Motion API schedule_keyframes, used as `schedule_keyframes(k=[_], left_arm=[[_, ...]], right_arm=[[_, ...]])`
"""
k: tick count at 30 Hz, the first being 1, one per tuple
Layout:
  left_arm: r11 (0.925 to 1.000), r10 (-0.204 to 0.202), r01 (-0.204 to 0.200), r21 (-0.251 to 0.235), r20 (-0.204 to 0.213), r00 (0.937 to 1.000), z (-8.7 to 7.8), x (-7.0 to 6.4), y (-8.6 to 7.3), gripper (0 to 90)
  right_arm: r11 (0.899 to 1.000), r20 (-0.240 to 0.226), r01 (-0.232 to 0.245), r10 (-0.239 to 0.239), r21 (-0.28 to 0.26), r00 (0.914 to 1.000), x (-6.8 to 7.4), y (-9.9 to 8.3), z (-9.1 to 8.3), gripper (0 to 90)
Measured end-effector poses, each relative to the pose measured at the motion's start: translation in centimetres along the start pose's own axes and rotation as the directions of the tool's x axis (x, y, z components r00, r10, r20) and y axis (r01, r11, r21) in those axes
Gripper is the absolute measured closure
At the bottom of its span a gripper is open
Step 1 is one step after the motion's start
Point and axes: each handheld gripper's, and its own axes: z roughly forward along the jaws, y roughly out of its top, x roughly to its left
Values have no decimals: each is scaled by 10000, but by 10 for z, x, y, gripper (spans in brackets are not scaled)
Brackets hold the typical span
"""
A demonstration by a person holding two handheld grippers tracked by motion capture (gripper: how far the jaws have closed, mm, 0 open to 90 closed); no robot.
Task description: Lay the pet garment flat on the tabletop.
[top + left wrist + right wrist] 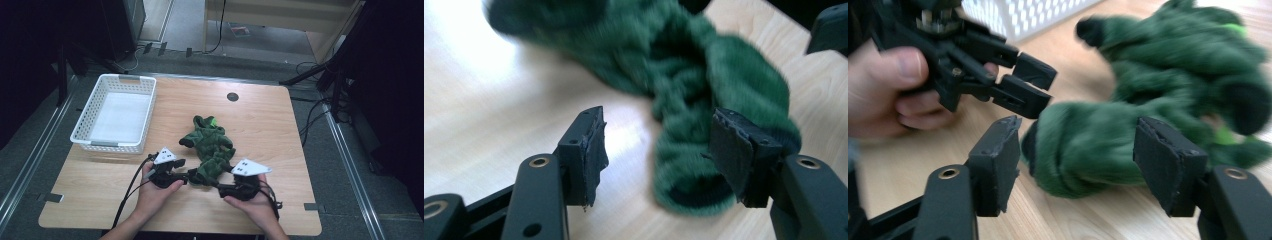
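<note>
Early stage, nothing grasped yet. Green fleece garment (210,147) lies bunched on the table (280,150), its near end right between the two tools. Left tool (181,174) is spread wide, jaws empty; in the left gripper view a cuff-like end of the green fleece garment (704,165) sits just ahead of and between the jaws, nearer the right-hand one, not pinched. Right tool (220,186) is also spread apart, holding nothing; in the right gripper view a rolled end of the cloth (1083,150) fills the gap between its jaws, maybe brushing the left pad, blur makes that hard to call. White basket (117,112) sits well beyond the left tool, empty. Left to do, judging by layout: close on the cloth, lift or straighten it, likely move it to the basket.
</note>
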Motion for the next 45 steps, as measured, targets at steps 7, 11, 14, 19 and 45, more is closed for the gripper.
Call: schedule_keyframes(k=[7, 11, 14, 19, 45], left_arm=[[9994, 75, -82, 344, 210, 9998, 4, -1, -3, 495], [9991, 312, -321, 261, 316, 9990, 1, -1, -4, 699], [9991, 408, -410, 75, 307, 9987, 0, -2, -4, 743], [9978, 656, -657, -86, -97, 9978, -1, -7, -3, 676], [9718, 1665, -1710, 1625, 416, 9852, -39, 2, -31, 885]], right_arm=[[9916, 1541, 223, -419, 1272, 9872, 12, -8, 40, 662], [9960, 934, -814, 846, -367, 9920, -3, 3, 10, 826], [9794, 50, -1735, 1750, -1034, 9846, -12, 7, -8, 824], [9004, -365, -3547, 3575, -2518, 9332, -45, -1, -47, 813], [8999, 1626, -4361, 4306, -22, 8878, -58, -71, -67, 837]])
